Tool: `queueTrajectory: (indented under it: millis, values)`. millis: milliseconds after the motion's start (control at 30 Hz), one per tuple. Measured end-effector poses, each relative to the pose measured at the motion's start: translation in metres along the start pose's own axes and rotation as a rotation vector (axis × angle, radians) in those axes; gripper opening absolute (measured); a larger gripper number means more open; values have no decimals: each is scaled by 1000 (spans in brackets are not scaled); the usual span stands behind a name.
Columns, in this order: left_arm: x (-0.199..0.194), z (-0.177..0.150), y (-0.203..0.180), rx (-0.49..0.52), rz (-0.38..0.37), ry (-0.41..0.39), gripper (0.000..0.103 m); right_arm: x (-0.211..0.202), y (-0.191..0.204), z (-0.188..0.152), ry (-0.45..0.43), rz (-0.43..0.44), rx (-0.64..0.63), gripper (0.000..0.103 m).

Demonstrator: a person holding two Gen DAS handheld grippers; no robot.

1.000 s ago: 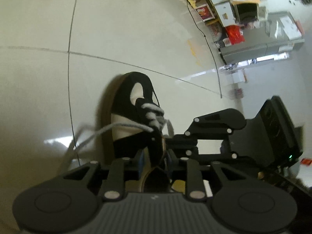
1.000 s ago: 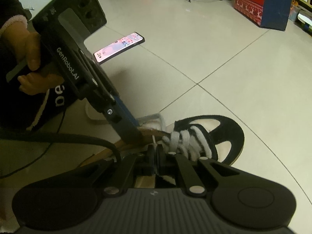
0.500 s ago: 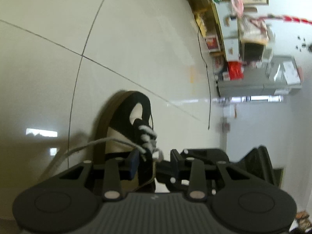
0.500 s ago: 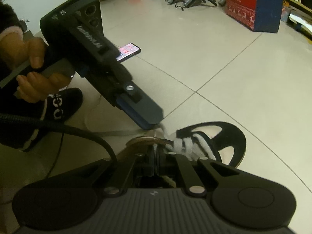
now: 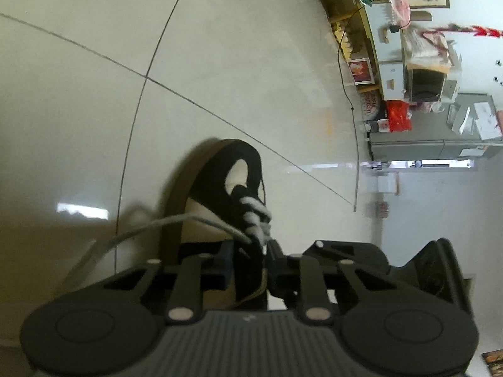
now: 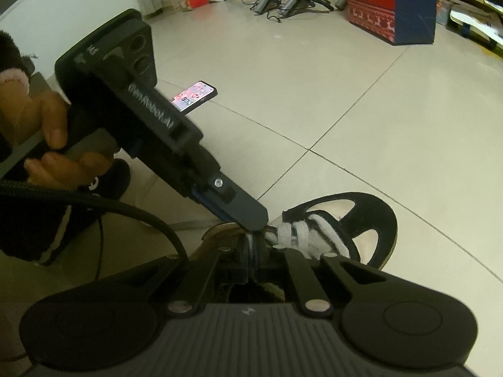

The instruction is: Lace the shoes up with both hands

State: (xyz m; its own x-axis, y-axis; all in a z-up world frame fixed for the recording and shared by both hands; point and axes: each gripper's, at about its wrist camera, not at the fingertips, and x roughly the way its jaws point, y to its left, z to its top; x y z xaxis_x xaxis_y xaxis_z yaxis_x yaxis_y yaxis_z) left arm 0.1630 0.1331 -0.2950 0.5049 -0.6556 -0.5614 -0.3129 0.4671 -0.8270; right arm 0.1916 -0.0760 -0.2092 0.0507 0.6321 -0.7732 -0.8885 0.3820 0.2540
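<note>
A black and cream shoe (image 5: 217, 185) lies on the tiled floor, toe pointing away; its toe (image 6: 367, 220) shows in the right wrist view. White laces (image 5: 254, 213) cross its eyelets, and one loose lace (image 5: 151, 229) trails off to the left. My left gripper (image 5: 250, 260) straddles the black eyelet edge near the tongue. Its jaws are closing, with gaps still showing at the pads. From the right wrist view, the left gripper's fingertips (image 6: 251, 216) rest at the top eyelets. My right gripper (image 6: 253, 246) is shut on a strand of white lace just behind them.
A person's hand (image 6: 47, 138) holds the left gripper, with a dark slipper (image 6: 110, 182) below it. A phone (image 6: 195, 95) lies on the floor behind. A red and blue Christmas box (image 6: 389, 6) and shelves with clutter (image 5: 408, 62) stand far off.
The left gripper has rolled, and its fingers stand closer together than half a second ago. In the right wrist view its tip has dropped onto the shoe's top eyelets.
</note>
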Motion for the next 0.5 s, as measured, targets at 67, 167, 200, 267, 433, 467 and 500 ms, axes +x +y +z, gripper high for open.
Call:
queueTrajectory:
  millis: [67, 167, 200, 267, 433, 467, 500]
  values:
    - [0, 1, 1, -9, -3, 3, 21, 1, -3, 0, 1, 9, 14, 6]
    - [-1, 2, 3, -20, -7, 6, 21, 3, -5, 1, 5, 14, 18, 6]
    - [-2, 1, 4, -28, -11, 6, 21, 3, -4, 1, 6, 12, 14, 6]
    - [-2, 1, 7, -55, -22, 4, 21, 3, -3, 0, 4, 9, 16, 6]
    - [-5, 1, 9, -111, -38, -17, 21, 2, -1, -2, -1, -2, 13, 6]
    - [-6, 1, 10, -127, -44, -21, 21, 2, -1, -2, -1, -1, 15, 6]
    - [-6, 0, 11, -140, -47, -23, 21, 2, -1, -2, -1, -1, 16, 6]
